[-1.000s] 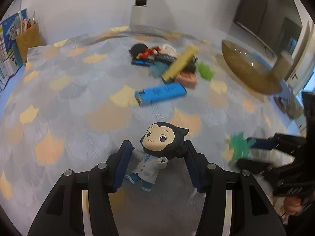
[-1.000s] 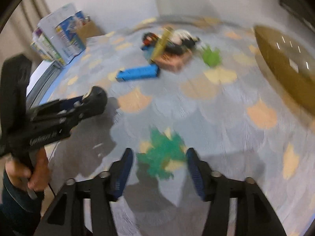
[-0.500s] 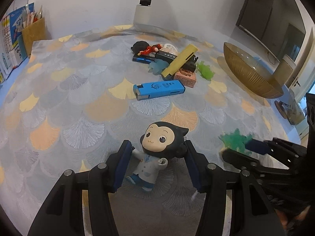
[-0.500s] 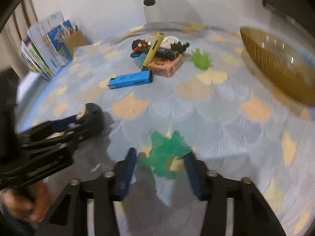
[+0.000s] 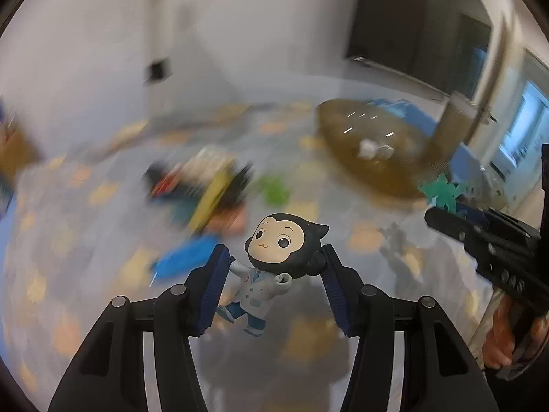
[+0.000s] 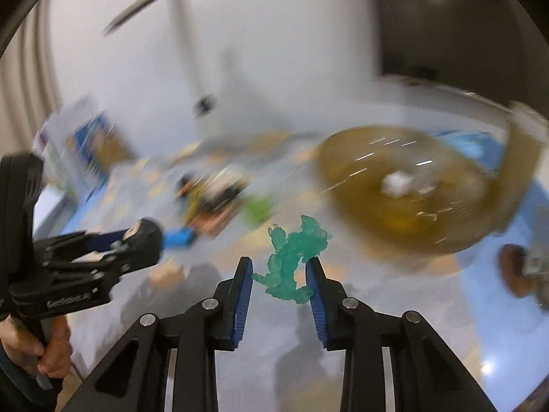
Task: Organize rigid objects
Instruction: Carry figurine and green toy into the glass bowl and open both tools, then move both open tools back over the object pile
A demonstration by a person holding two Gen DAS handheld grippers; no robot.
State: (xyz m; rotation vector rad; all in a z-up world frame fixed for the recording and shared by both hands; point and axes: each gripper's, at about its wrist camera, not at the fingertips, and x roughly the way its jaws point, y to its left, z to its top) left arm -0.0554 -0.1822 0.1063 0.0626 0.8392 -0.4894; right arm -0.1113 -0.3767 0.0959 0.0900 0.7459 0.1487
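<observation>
The monkey figurine (image 5: 279, 264) in its white coat sits between the blue pads of my left gripper (image 5: 274, 274), pinched at the head and shoulders and hanging clear of the patterned cloth (image 5: 103, 267) below. Its feet dangle free beside the left pad.

In my right gripper (image 6: 279, 274) I hold the translucent teal figure (image 6: 291, 261); these jaws have just been closing, and the pads now press on it from both sides, its upper half sticking out past the fingertips. It too is off the table. From the left wrist view the same teal figure shows at the tip of the right gripper, far right, with the hand (image 5: 507, 340) that works the handle under it.

Beyond both toys the view is badly smeared. The amber bowl (image 6: 411, 213) stands ahead and to the right, with something small and white (image 6: 396, 182) lying inside it; what that is, I cannot say. Left of the bowl lies the blurred heap of remaining objects (image 5: 202, 192), with a green piece (image 5: 274, 189) next to it and a blue box (image 5: 187, 261) lying nearer to me. In the right wrist view my left gripper reaches in from the left edge, and a stack of books (image 6: 75, 144) stands near the wall behind it.
</observation>
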